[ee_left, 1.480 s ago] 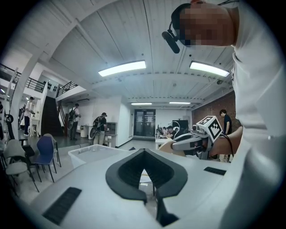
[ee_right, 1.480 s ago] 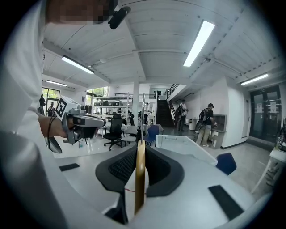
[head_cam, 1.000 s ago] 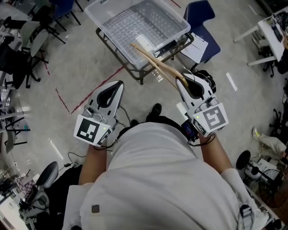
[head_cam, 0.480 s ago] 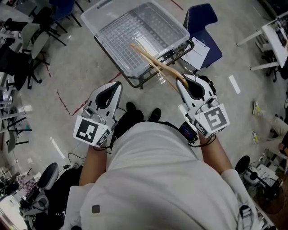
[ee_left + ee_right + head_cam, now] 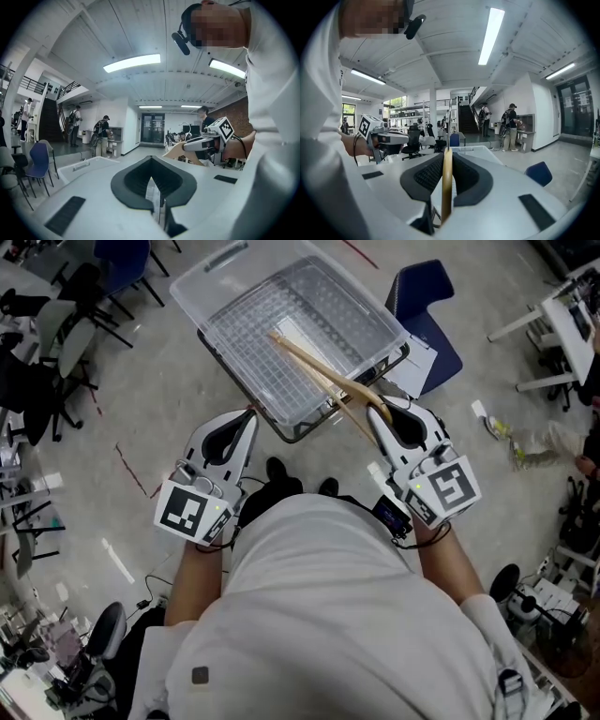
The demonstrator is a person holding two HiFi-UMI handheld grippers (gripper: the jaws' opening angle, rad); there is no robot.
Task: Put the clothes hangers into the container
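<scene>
A clear plastic container [image 5: 302,330] stands on a black frame straight ahead, with only a white strip lying in it. My right gripper [image 5: 381,414] is shut on a wooden clothes hanger [image 5: 319,371], whose arms reach out over the container's near right corner. In the right gripper view the hanger [image 5: 446,180] stands edge-on between the jaws, and the container [image 5: 474,152] is just beyond. My left gripper [image 5: 246,420] hovers level with the right one, near the container's front edge, shut on nothing. The left gripper view shows its jaws [image 5: 157,190] together and the hanger [image 5: 176,152] to the right.
A blue chair [image 5: 424,298] with papers on it stands right of the container. Office chairs [image 5: 70,324] crowd the left, and a white desk [image 5: 567,320] is at far right. Red tape marks the floor. People stand far off in both gripper views.
The container has come closer and lower in the head view as I walked up to it. Both grippers keep their pose, the hanger now over the container's corner.
</scene>
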